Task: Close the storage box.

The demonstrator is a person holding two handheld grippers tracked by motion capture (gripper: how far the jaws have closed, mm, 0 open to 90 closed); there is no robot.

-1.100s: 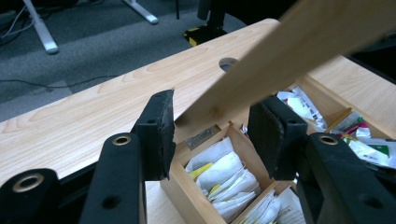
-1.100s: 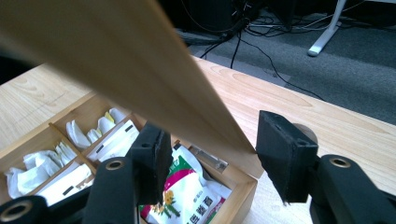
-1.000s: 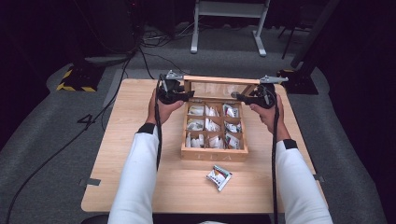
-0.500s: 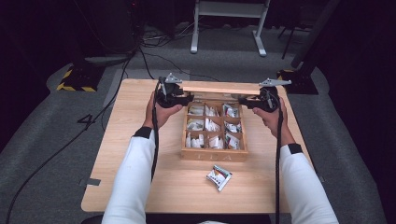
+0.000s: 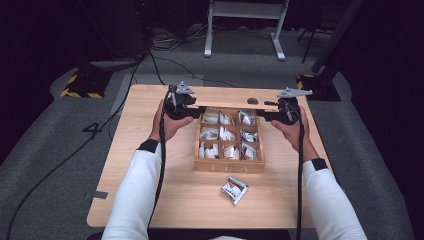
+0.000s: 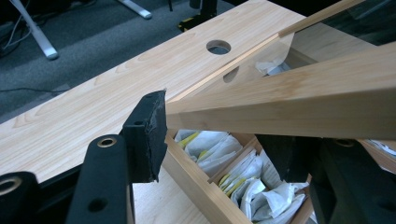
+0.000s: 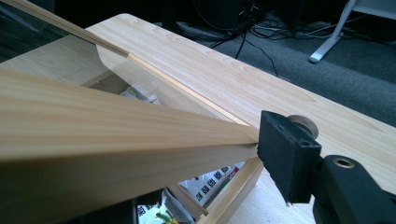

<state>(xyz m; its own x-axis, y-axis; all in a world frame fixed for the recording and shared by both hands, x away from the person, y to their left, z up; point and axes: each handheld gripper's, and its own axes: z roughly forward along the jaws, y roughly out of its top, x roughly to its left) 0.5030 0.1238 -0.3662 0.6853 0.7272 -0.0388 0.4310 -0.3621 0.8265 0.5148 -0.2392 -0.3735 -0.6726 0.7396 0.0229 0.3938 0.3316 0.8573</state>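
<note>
In the middle of the high view, the tea box's hinged lid now stands raised over the tea box, the left gripper having just widened its jaws around one end while the right gripper pinches the other, so the tea bags lie reachable.

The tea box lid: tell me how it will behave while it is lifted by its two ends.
The lid looks stiff: a wooden frame, straight between the left claw and right claw. Its clear pane may be fragile. The left claw's jaws have just been opening with the frame between them, so that end could drop onto the box.
</note>
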